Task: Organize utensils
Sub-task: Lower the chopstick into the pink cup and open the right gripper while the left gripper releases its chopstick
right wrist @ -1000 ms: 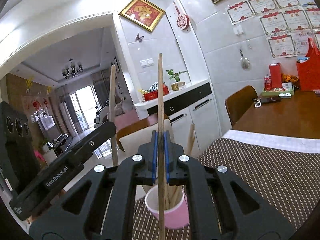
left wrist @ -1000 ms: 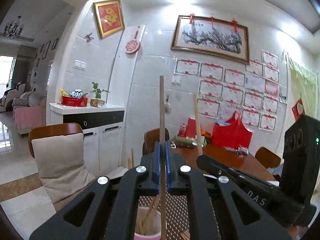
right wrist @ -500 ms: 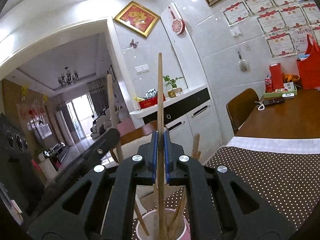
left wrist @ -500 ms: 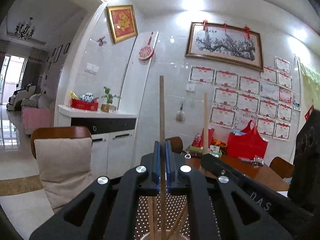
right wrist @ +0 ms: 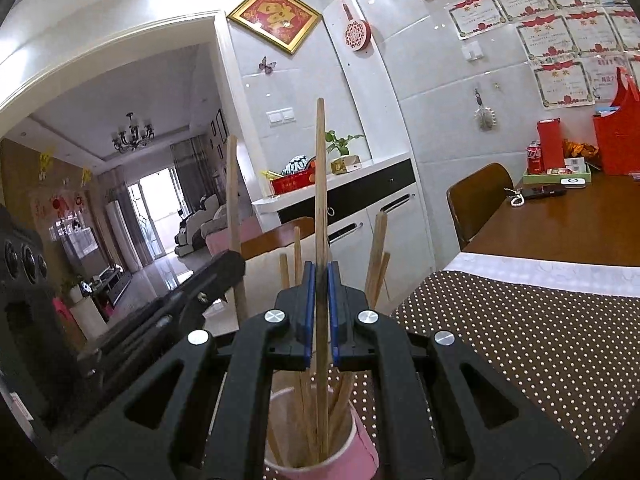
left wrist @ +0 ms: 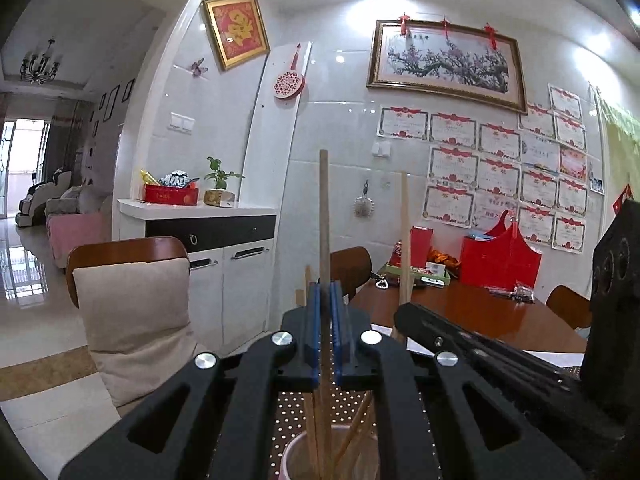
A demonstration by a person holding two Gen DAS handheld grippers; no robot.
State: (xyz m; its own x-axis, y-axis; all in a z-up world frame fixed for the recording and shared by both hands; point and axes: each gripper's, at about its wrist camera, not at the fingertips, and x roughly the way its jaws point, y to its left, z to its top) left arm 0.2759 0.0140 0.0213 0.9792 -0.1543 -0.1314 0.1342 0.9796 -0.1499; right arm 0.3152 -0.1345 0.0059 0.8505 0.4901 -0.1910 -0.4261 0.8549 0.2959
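Left wrist view: left tongs (left wrist: 325,334) clamped on a chopstick (left wrist: 323,220), held upright w/ its lower end inside the pink cup (left wrist: 332,454), apparently so it drops in among the sticks already there. Right tongs' stick (left wrist: 405,240) stands just beside.

Right wrist view: right tongs (right wrist: 320,314) clamped on a second chopstick (right wrist: 320,184), also vertical, tip in the cup (right wrist: 320,436), which sits near the edge of the dotted tabletop (right wrist: 520,344). Both look ready for release.
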